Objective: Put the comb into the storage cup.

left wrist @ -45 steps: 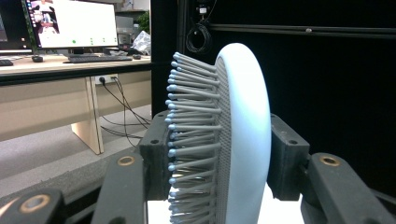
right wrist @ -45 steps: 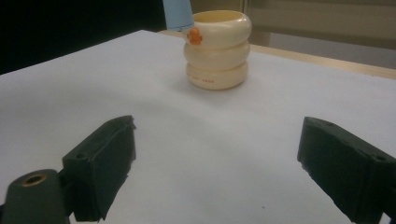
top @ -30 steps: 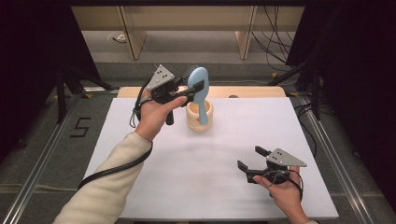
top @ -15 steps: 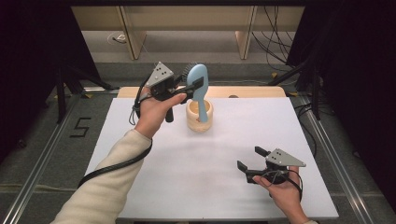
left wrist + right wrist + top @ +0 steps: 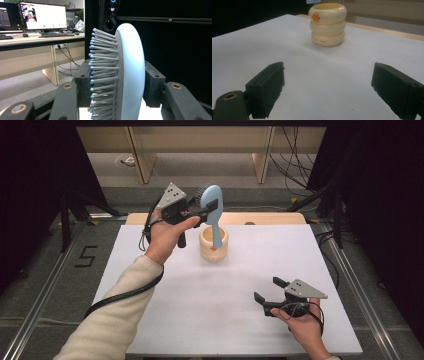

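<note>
High overhead view, two close claw views

Black "5" marked on floor left of table.

White-topped counter with a bare wooden strip along its far edge, a black numeral 5 marked on the grey floor to its left, light wooden desk legs and loose cables beyond, and a lit monitor with a keyboard on a desk.
</note>
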A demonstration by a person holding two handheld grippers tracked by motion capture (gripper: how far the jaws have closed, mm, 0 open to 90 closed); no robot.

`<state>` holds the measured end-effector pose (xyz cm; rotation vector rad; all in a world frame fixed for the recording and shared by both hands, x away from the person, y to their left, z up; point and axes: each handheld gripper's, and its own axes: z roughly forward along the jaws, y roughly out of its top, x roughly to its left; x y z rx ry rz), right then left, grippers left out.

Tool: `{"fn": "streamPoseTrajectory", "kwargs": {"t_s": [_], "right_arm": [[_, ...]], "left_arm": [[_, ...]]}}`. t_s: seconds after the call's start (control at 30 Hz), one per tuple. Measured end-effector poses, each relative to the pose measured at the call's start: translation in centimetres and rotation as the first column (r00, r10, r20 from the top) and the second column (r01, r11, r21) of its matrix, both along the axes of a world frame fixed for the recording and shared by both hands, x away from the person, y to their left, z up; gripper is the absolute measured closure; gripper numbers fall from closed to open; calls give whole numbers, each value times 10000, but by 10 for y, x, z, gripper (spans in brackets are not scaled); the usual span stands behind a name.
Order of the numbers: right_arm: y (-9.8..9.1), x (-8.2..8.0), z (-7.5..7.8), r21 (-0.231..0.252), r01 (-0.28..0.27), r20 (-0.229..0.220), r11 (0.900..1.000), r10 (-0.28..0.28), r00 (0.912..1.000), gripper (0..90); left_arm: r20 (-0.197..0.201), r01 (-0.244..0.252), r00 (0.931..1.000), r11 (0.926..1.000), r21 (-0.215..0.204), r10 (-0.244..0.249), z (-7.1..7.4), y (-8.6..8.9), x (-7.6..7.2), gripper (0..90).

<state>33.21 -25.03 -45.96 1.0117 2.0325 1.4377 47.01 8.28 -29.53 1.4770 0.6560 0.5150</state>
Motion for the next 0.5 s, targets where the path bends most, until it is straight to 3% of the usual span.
{"fn": "streamPoseTrajectory", "kwargs": {"t_s": [0.5], "right_arm": [[0,1,-1,22,-6,-35,10000,6,10000,124]], "left_arm": [[115,18,9999,10000,46,-18,5,-2,4,505]]}}
